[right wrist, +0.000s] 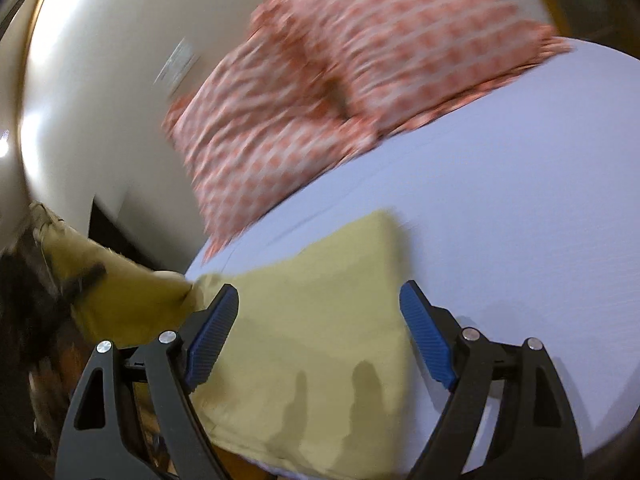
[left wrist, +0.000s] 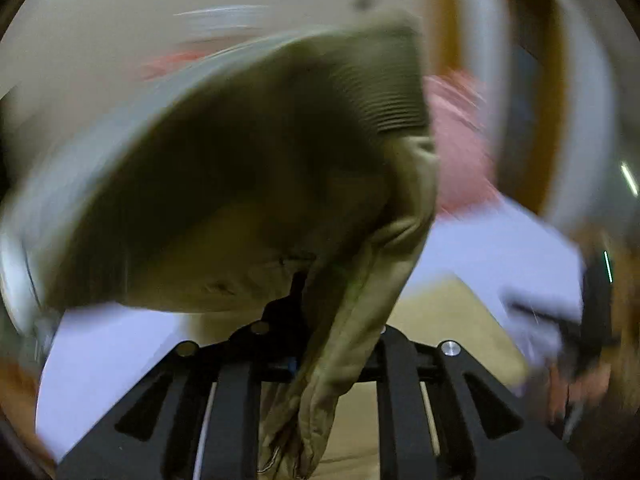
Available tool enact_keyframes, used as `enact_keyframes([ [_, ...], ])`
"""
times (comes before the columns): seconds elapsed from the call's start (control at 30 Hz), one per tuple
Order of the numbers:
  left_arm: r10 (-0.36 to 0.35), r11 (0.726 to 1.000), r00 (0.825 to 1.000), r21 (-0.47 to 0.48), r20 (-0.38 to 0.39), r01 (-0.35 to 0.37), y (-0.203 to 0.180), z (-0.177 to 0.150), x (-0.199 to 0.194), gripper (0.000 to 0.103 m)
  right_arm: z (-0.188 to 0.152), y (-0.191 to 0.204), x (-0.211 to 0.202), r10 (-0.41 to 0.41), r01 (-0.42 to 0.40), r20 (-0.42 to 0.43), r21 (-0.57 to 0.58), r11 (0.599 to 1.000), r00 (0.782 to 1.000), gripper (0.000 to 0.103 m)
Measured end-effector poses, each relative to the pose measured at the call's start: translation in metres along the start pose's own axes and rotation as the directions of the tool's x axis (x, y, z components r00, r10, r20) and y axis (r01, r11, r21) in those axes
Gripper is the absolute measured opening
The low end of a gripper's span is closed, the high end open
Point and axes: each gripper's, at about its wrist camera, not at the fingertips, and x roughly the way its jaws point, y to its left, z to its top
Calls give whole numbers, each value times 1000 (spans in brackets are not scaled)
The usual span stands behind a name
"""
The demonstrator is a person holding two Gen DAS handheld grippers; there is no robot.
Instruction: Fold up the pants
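The khaki pants (left wrist: 248, 184) hang bunched and lifted in the left wrist view, with a ribbed waistband at the upper right. My left gripper (left wrist: 316, 344) is shut on the pants cloth, which drapes down between its black fingers. In the right wrist view the pants (right wrist: 320, 320) lie partly flat on the pale blue bed sheet (right wrist: 520, 240), one end rising off the left edge of the bed. My right gripper (right wrist: 316, 340) is open above the flat cloth, its blue pads (right wrist: 426, 340) spread wide and empty.
A red-and-white checked pillow (right wrist: 360, 80) lies at the far side of the bed against a white wall (right wrist: 100, 120). The bed edge drops to a dark floor at the left (right wrist: 32, 340). Both views are blurred by motion.
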Motion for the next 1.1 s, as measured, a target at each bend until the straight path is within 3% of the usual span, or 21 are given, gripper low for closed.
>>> enact_keyframes([
  [0.07, -62, 981, 993, 177, -99, 79, -56, -23, 32, 14, 9, -16, -15, -23, 22, 34, 49, 999, 999, 84],
  [0.13, -58, 952, 978, 283, -201, 114, -90, -53, 58, 14, 14, -30, -24, -27, 23, 46, 87, 996, 999, 84],
  [0.2, -56, 940, 967, 315, -247, 134, -101, -72, 72, 16, 17, -37, -25, -19, 15, 32, 102, 995, 999, 84],
  [0.3, -8, 921, 977, 379, -214, 90, -112, -86, 69, 18, 22, -38, -15, -5, 7, -27, 91, 996, 1000, 84],
  [0.37, -28, 916, 980, 387, -199, 105, -113, -85, 57, 27, 23, -33, 2, 12, -6, -94, 62, 998, 996, 83],
  [0.43, -132, 921, 972, 338, -196, 193, -107, -76, 33, 33, 22, -28, 17, 31, -26, -157, 35, 999, 987, 73],
  [0.53, -299, 922, 944, 213, -142, 324, -82, -65, -7, 69, 19, -23, 45, -4, 2, -258, -8, 1000, 966, 66],
  [0.57, -329, 923, 937, 171, -119, 345, -72, -61, -11, 72, 18, -22, 50, -16, 11, -276, -22, 1000, 961, 64],
  [0.6, -338, 934, 937, 90, -87, 345, -46, -50, -12, 73, 18, -21, 54, -17, 6, -284, -40, 999, 959, 58],
  [0.67, -273, 961, 960, -47, -60, 271, 0, -41, -5, 74, 17, -18, 60, -11, -6, -300, -57, 998, 954, 57],
  [0.7, -223, 967, 971, -148, -82, 210, 32, -40, 7, 74, 17, -16, 61, 1, -22, -312, -63, 998, 950, 56],
  [0.77, -166, 944, 973, -310, -161, 110, 86, -46, 37, 73, 18, -14, 60, 2, -28, -322, -78, 997, 947, 54],
  [0.87, -165, 915, 949, -401, -270, 45, 121, -59, 74, 73, 22, -22, 62, 26, -37, -325, -28, 999, 945, 52],
  [0.93, -239, 884, 919, -461, -314, 72, 129, -67, 94, 73, 23, -22, 63, 28, -42, -324, -36, 998, 946, 53],
  [1.0, -298, 880, 896, -458, -328, 126, 120, -68, 106, 76, 22, -20, 65, 28, -47, -323, -51, 998, 946, 52],
  [1.07, -313, 890, 889, -431, -334, 151, 111, -61, 115, 73, 22, -20, 69, 56, -75, -356, -39, 996, 933, 33],
  [1.1, -337, 880, 880, -444, -335, 168, 112, -60, 121, 69, 21, -25, 72, 110, -111, -382, 20, 994, 918, 22],
])
